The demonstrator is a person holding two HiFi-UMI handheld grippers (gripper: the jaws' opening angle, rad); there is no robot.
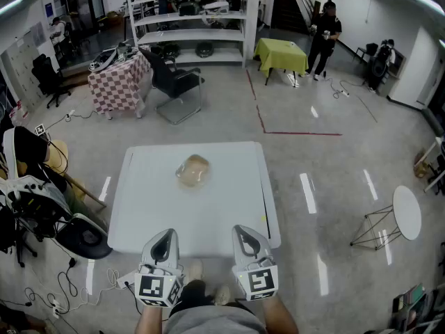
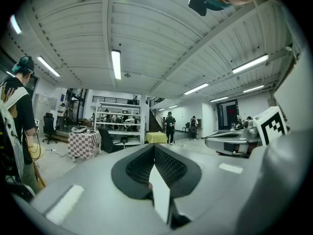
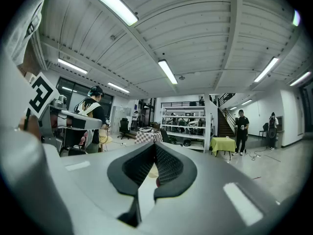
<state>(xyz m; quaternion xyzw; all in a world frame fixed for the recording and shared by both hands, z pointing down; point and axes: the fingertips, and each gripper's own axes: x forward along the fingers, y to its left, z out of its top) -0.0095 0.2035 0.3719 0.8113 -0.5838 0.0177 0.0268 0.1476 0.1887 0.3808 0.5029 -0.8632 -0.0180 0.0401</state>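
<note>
Head view: the clear bag (image 1: 193, 170) lies mid-counter (image 1: 229, 214), well apart from my left hand-held gripper (image 1: 165, 239) and right hand-held gripper (image 1: 245, 234) at the near edge.

Left gripper view: jaws clenched together, holding nothing.

Right gripper view: likewise clenched and empty. I judge that the pickup isn't started.

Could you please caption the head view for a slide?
The left gripper and right gripper, both shut, at the near edge of a white table; a clear bag with tan contents mid-table.

- Smooth, matt white top on the table (image 1: 208, 218).
- Glossy, see-through, crinkled plastic around the lump (image 1: 193, 170) at the table's middle.
- Matt grey plastic shells on the left tongs (image 1: 164, 245) and right tongs (image 1: 245, 239), with black ribbed pads (image 2: 139, 166).
- Polished, glossy grey floor (image 1: 327, 158).
</note>
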